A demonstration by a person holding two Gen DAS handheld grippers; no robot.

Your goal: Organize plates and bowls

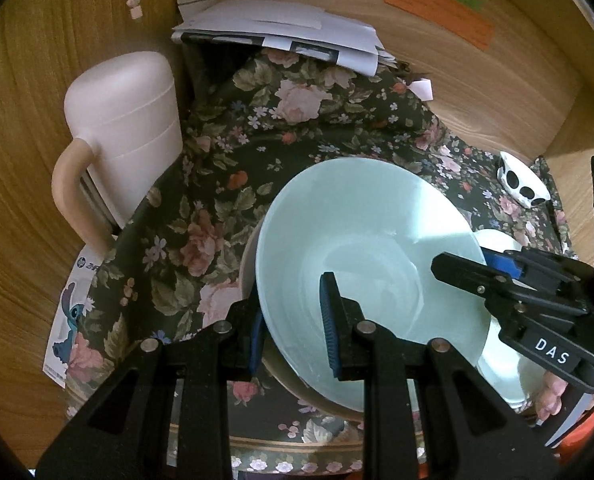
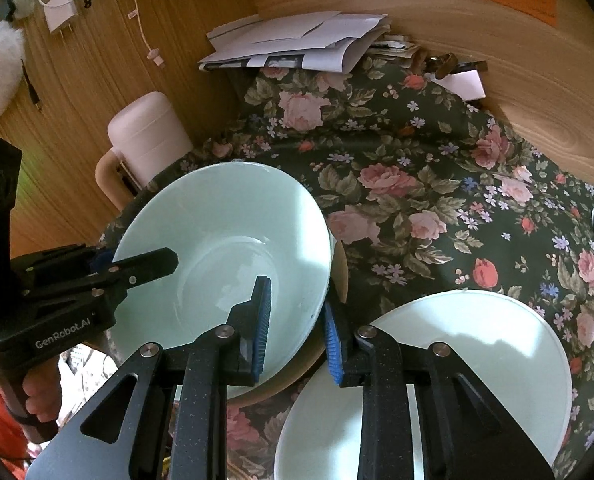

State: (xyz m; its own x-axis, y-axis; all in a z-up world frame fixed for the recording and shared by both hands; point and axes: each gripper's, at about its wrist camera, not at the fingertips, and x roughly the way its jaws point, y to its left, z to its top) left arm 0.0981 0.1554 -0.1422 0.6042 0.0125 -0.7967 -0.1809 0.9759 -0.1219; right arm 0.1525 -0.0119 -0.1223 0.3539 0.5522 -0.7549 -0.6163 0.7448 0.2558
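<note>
A pale green bowl (image 1: 361, 248) sits tilted in a beige bowl (image 1: 249, 264) on the floral cloth. My left gripper (image 1: 293, 328) straddles its left rim, one blue pad inside, one outside, jaws not closed tight on it. My right gripper (image 2: 297, 332) straddles the same bowl (image 2: 225, 240) at its right rim, likewise with a gap. Each gripper shows in the other's view: the right one (image 1: 481, 272) and the left one (image 2: 137, 268). A second pale green bowl (image 2: 477, 360) lies at lower right, also partly visible in the left wrist view (image 1: 497, 376).
A pink lidded mug (image 1: 125, 140) stands at the left. Stacked papers (image 1: 281, 32) lie at the back. A small black-and-white spotted dish (image 1: 521, 184) sits at right. Wooden walls (image 2: 497, 80) enclose the floral cloth (image 2: 417, 184).
</note>
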